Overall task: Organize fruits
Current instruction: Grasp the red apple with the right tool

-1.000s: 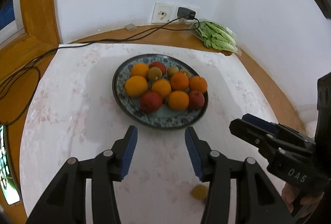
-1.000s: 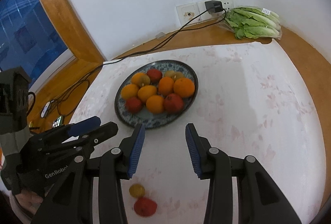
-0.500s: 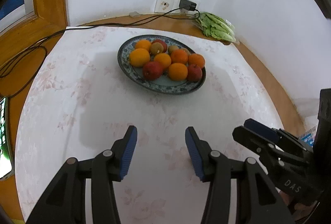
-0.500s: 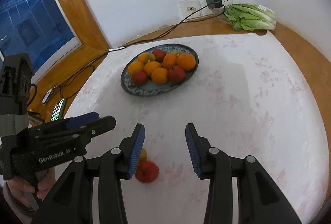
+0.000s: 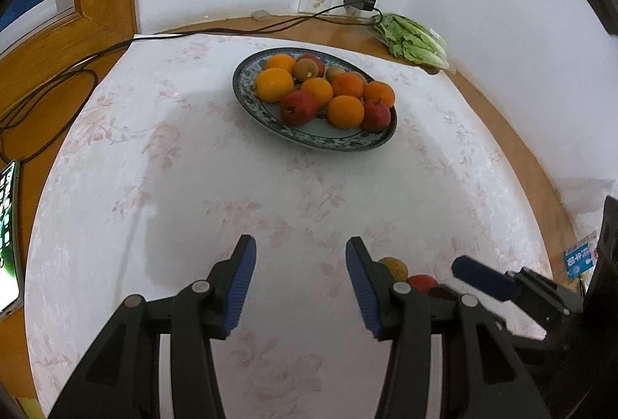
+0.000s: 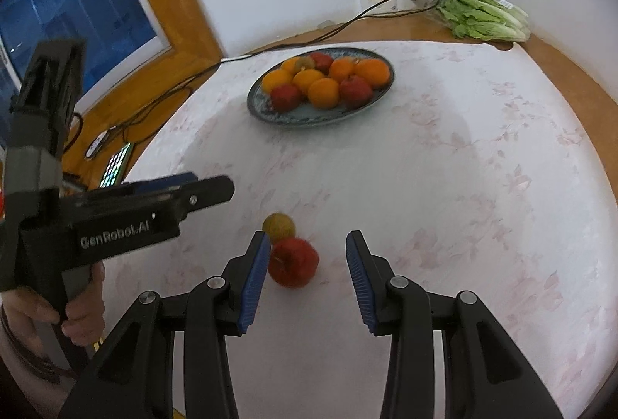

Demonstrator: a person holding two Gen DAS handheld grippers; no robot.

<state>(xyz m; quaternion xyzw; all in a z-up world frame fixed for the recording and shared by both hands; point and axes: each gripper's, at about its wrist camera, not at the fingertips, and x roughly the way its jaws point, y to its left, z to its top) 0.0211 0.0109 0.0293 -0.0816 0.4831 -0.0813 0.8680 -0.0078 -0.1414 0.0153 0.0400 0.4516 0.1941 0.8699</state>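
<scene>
Your right tongs (image 6: pixel 305 278) hang apart and empty, framing the loose red apple (image 6: pixel 293 262) because it belongs on the plate (image 6: pixel 320 115); your left tongs (image 5: pixel 299 283) gape empty too.

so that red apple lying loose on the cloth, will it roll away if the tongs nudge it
Probably, yes. The red apple is round and sits free on the flat tablecloth, so a one-sided push would likely roll it. It looks to touch the small yellow-green fruit, which might move too. Its skin looks smooth, so the right tongs should close squarely.
</scene>
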